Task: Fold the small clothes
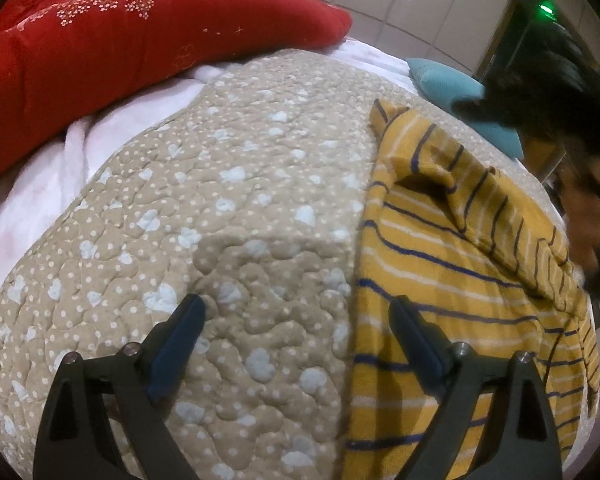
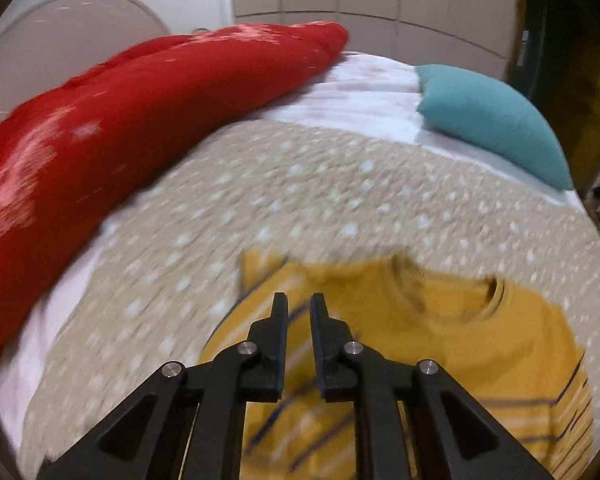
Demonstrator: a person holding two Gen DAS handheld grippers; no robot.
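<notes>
Left wrist view: left hand-held gripper [image 1: 296, 312] is wide open w/ nothing between its pads, hovering over the bed's quilt [image 1: 220, 200]. Its right finger sits above the left edge of the yellow striped top [image 1: 440, 256], its left finger over bare quilt. The top lies on the right side of the quilt, one sleeve or side already lying folded across the body. A blurred dark shape at far right is prob. the other tool w/ a hand behind it. Red pillow [image 1: 120, 48] far left, teal cushion [image 1: 448, 84] far right.

Right wrist view: heavy blur. Right hand-held gripper [image 2: 299, 308] is nearly closed, a thin gap left, and no cloth shows between the fingers, so it looks empty. Yellow striped top [image 2: 440, 344] lies just under and right of it, neckline toward the far side.

Judgement: mid-fold, between grabs. Next move prob. needs the left tool to drop onto the near-left edge, pinch the fabric and carry it over toward the right; the right tool must reopen before taking any hem.
</notes>
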